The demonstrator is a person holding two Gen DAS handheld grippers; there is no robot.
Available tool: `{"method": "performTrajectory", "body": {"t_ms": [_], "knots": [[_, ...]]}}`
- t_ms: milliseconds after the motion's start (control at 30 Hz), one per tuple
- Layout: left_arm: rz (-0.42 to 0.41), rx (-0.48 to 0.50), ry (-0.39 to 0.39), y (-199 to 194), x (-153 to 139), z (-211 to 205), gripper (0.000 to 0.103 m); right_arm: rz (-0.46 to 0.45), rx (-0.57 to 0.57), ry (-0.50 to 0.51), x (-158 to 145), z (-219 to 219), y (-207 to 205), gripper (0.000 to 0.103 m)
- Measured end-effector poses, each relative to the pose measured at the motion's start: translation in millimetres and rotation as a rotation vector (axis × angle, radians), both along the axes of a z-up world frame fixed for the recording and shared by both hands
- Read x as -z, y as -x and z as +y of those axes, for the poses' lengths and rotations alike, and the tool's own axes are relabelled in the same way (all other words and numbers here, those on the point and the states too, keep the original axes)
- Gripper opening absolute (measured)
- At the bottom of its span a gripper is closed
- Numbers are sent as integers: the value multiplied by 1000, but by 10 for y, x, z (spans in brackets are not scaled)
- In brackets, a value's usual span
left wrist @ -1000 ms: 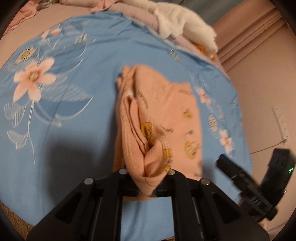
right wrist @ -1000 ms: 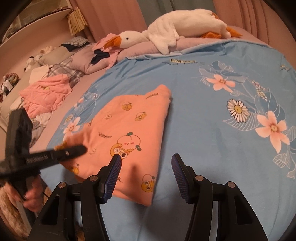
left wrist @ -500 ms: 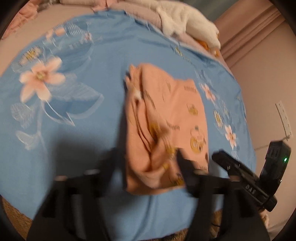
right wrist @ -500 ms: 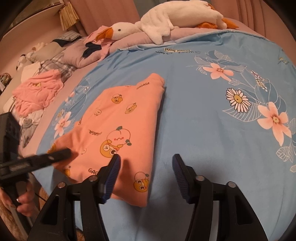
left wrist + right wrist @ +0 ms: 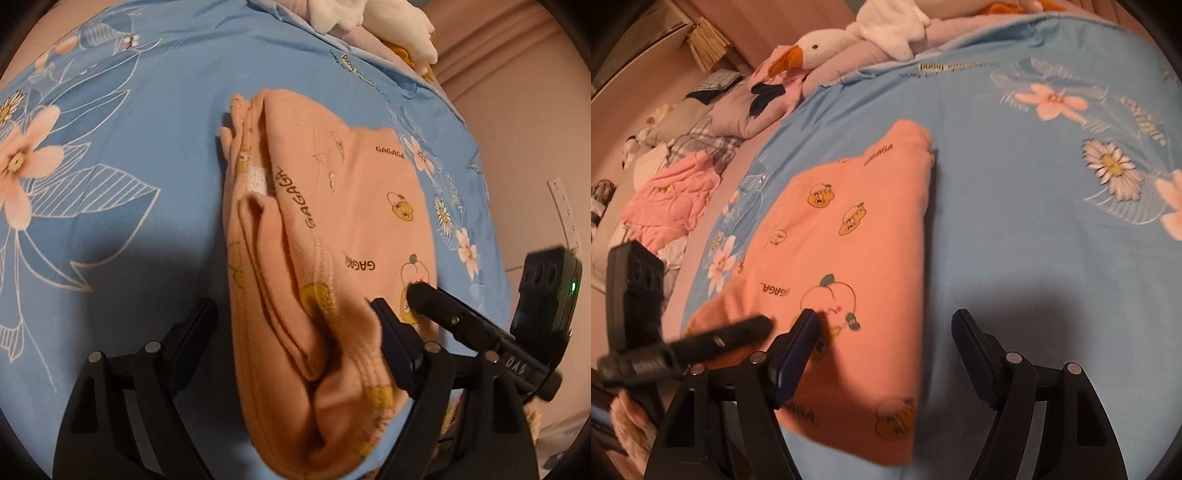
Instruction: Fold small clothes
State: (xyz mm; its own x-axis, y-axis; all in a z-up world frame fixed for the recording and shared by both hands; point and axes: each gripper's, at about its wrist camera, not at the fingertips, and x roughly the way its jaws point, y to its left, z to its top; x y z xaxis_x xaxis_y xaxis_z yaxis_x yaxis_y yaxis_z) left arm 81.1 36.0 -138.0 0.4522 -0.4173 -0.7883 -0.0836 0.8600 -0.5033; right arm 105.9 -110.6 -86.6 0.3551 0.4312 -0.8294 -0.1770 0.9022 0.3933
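Note:
A small orange garment (image 5: 332, 236) printed with cartoon fruit and "GAGAGA" lies folded on the blue floral bedsheet (image 5: 110, 110). Its layered edges face the left wrist camera. My left gripper (image 5: 295, 325) is open, its jaws on either side of the garment's near end. In the right wrist view the garment (image 5: 857, 258) lies flat, and my right gripper (image 5: 884, 332) is open just above its near corner. The left gripper's finger (image 5: 720, 339) shows at the garment's left end. The right gripper's finger (image 5: 461, 317) shows in the left wrist view.
A white plush goose (image 5: 849, 40) lies on lilac pillows at the head of the bed. A pink garment (image 5: 672, 195) and other clothes lie on the bed to the left of the sheet. A beige wall (image 5: 535, 129) stands beyond the sheet's far side.
My left gripper has opened and let go of the garment's end, which now lies on the sheet. My right gripper has come lower and closer over the garment.

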Motion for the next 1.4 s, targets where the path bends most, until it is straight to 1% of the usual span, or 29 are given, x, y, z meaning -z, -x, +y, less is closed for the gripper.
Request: {"method": "performTrajectory", "body": {"t_ms": [100, 133, 167, 200, 233, 267, 300, 333, 367, 433, 500, 600, 700, 800, 867, 1000, 1133, 1200, 1233, 1267, 1300, 1333, 1367, 1400], "knots": [[-11, 7, 14, -6, 10, 2, 81, 9, -20, -31, 49, 62, -28, 76], [-14, 10, 24, -8, 24, 9, 72, 12, -24, -38, 61, 70, -32, 72], [-14, 14, 40, -9, 41, 9, 60, 17, -33, -49, 87, 93, -49, 68], [-12, 23, 61, -6, 63, 8, 53, 20, -39, -55, 100, 108, -61, 60], [-8, 25, 72, -2, 88, 11, 48, 21, -40, -55, 114, 120, -71, 58], [-16, 21, 63, 14, 84, 1, 43, 17, -39, -50, 123, 138, -75, 54], [-29, 24, 54, 30, 68, -20, 40, 14, -44, -48, 119, 140, -85, 47], [-39, 19, 52, 47, 44, -43, 36, 7, -51, -52, 104, 149, -79, 35], [-50, 10, 46, 68, 22, -63, 34, -3, -57, -65, 69, 143, -68, 30], [-76, 5, 14, 80, -55, -132, 31, -22, -62, -58, 15, 143, -50, 25], [-112, 3, -11, 116, -154, -193, 30, -47, -69, -48, -59, 139, -23, 24], [-178, 27, -18, 154, -334, -312, 30, -97, -75, -53, -238, 97, 15, 24], [-227, 60, -41, 146, -476, -449, 31, -166, -70, -24, -426, 10, 35, 24], [-271, 79, -47, 82, -544, -569, 31, -211, -55, -8, -550, -124, 25, 24], [-274, 88, -45, 35, -551, -630, 31, -232, -41, 10, -590, -191, 3, 24], [-283, 114, -74, -66, -516, -798, 32, -233, -9, 37, -563, -330, -73, 24], [-251, 123, -85, -211, -436, -909, 34, -210, 9, 55, -484, -456, -162, 24], [-230, 123, -98, -239, -398, -939, 38, -190, 31, 95, -435, -491, -199, 24], [-220, 127, -104, -247, -386, -953, 46, -186, 48, 110, -426, -516, -202, 26], [-211, 132, -114, -249, -380, -959, 59, -178, 64, 117, -413, -548, -210, 28], [-212, 130, -125, -236, -385, -959, 67, -165, 79, 119, -403, -594, -198, 32], [-222, 121, -135, -222, -406, -950, 77, -159, 87, 116, -403, -625, -186, 40], [-237, 109, -146, -198, -438, -933, 82, -157, 97, 115, -411, -655, -173, 47], [-252, 99, -156, -165, -490, -900, 85, -169, 112, 125, -440, -680, -145, 61]]}}
